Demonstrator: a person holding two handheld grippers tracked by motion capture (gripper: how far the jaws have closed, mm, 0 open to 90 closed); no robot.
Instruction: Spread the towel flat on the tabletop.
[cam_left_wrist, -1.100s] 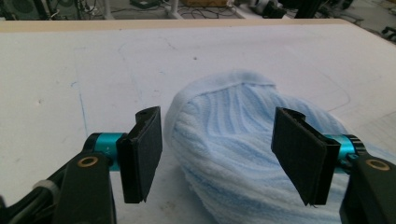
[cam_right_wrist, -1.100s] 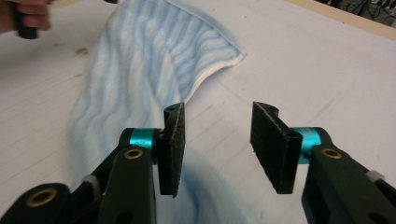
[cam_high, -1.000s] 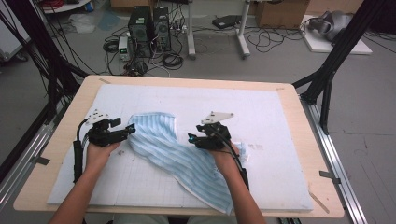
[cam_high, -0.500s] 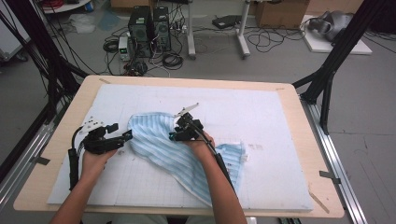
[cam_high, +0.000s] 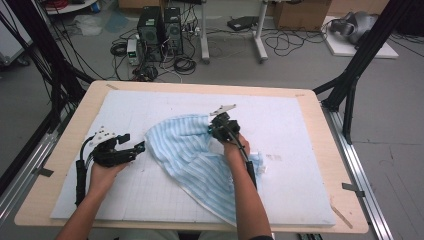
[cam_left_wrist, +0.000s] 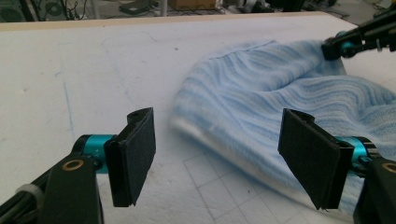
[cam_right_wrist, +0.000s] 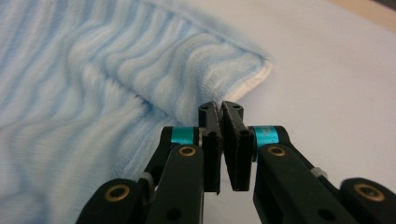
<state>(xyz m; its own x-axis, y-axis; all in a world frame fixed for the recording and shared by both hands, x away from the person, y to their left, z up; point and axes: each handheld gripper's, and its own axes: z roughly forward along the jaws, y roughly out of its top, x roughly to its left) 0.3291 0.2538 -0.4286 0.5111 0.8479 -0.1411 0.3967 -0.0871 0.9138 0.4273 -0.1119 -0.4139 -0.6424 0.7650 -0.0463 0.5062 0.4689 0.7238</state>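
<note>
Left gripper (cam_high: 136, 148): jaws wide apart, nothing between them, at the near left edge of the towel (cam_high: 200, 160). The towel, light blue with white stripes and a white hem, lies rumpled mid-mat (cam_high: 125, 200). Right gripper (cam_high: 212, 131): jaws have just closed, together at the far edge; its own view shows the hem (cam_right_wrist: 252, 79) just beyond the tips, whether pinched cannot be told.

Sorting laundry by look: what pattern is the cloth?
Light blue and white stripes on the cloth, clearest in the right gripper view.
</note>
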